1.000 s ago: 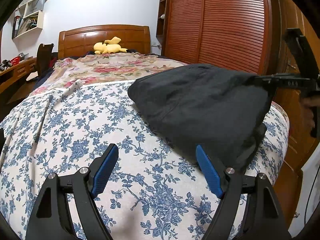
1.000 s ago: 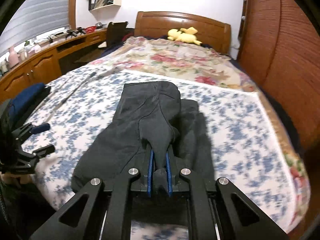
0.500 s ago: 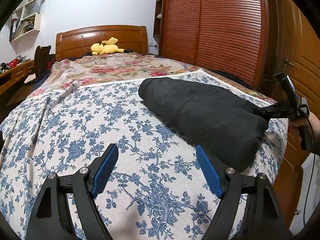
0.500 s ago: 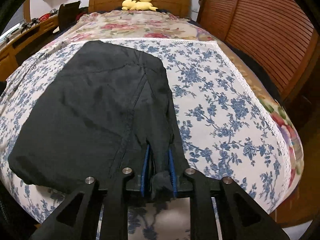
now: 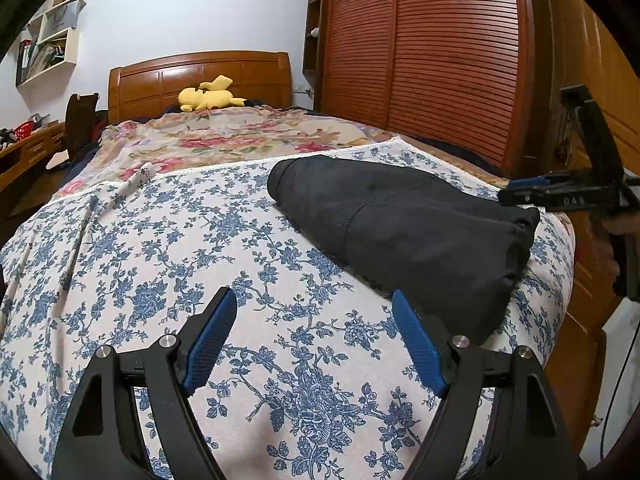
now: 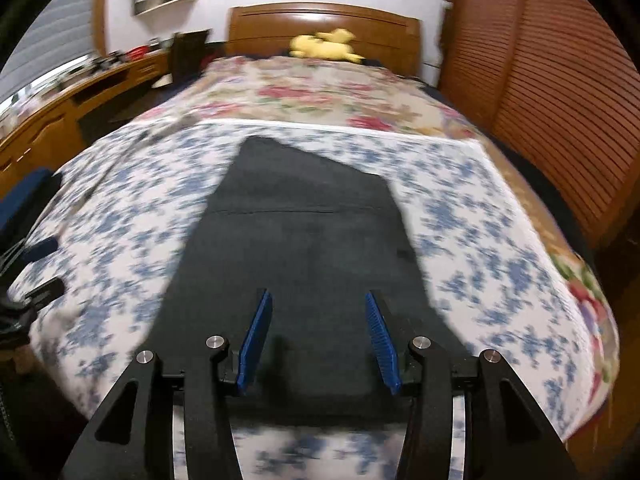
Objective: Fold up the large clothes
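- Big bed (image 5: 200, 264) under a blue-flowered sheet, wooden headboard and a slatted wardrobe (image 5: 440, 60) at the far end and side.
- Dark garment (image 5: 400, 224) lying folded on the sheet toward the wardrobe side, near end right at the foot edge of the bed, narrower end pointing at the headboard.
- Looked like soft, fairly thick cloth, limp and light-ish, nothing fragile. Probably bunches and sags the second it gets lifted, so best grabbed at the corners of the thick near edge or along a fold line, pinching all layers at once. Just my guess.
- Left gripper (image 5: 312, 344) spread wide over bare sheet, nothing between the blue pads, garment just off to its right side.
- Right gripper (image 6: 318, 340) with jaws opening, hovering above the near end of the garment; pads apart from the cloth, so not pinching anything as far as could be told.
- Left wrist view gave the side-on look: the garment's thickness, the rumpled near edge, plus the right gripper and a bit of the hand behind it.
- Right wrist view, pretty blurry, gave the top-down outline instead: a seam line across the cloth, plus a desk along the left wall.
- Small yellow plush toy (image 5: 210, 96) up by the headboard.
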